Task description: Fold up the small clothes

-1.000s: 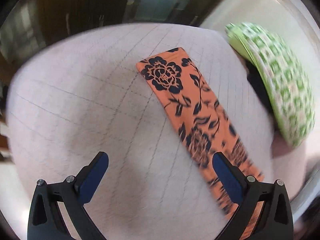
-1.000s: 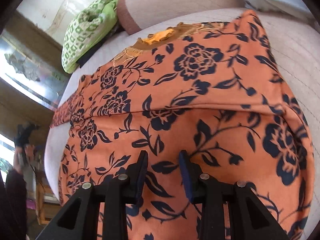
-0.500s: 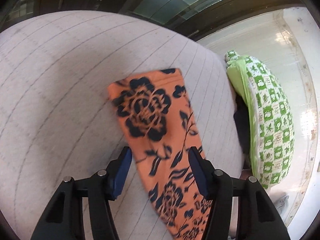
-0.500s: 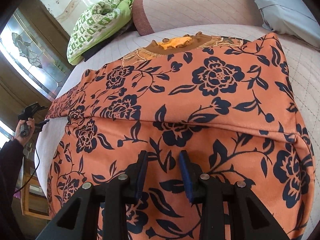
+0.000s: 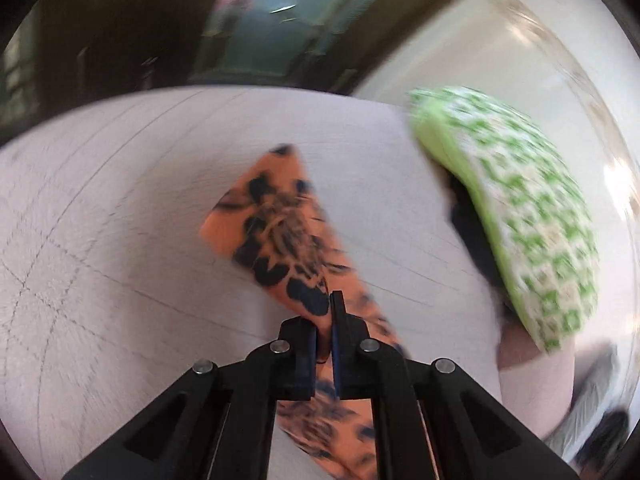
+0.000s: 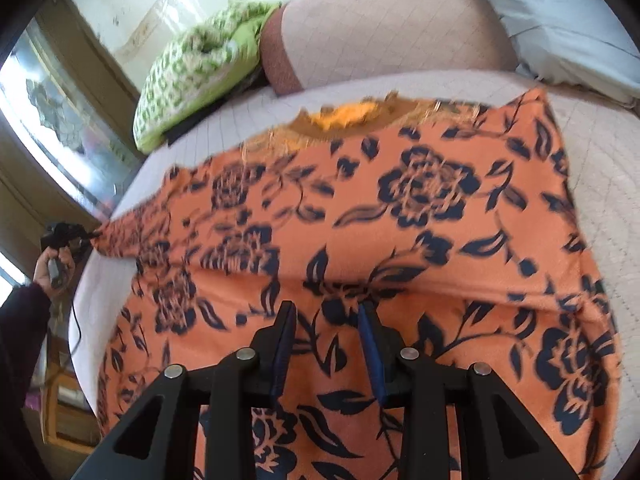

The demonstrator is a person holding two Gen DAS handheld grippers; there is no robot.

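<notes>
Pinching the long sleeve of the orange floral garment, the left gripper sits low in the middle of its own frame, its blue pads drawn tight together with the fabric caught between them and the sleeve's free end lifted and creased above the tips. The right gripper stands at the bottom centre of its view over the garment's body, jaws partly apart, and whether the pads press into the cloth cannot be told. That garment lies spread across the pale quilted bed cover, filling the middle of the right wrist frame, its yellow-trimmed neckline toward the top. My reading is that the sleeve fold is in hand: the sleeve is gripped but not yet laid over the body. The next move, I judge, calls for carrying it inward across the chest while the body stays flat, then releasing without dragging the cloth. Counted: two grippers, one floral garment, one sleeve in the pinch, one green-and-white checked bundle at the upper left, one beige bolster and one pale blue pillow along the top, and one hand at the left edge.
</notes>
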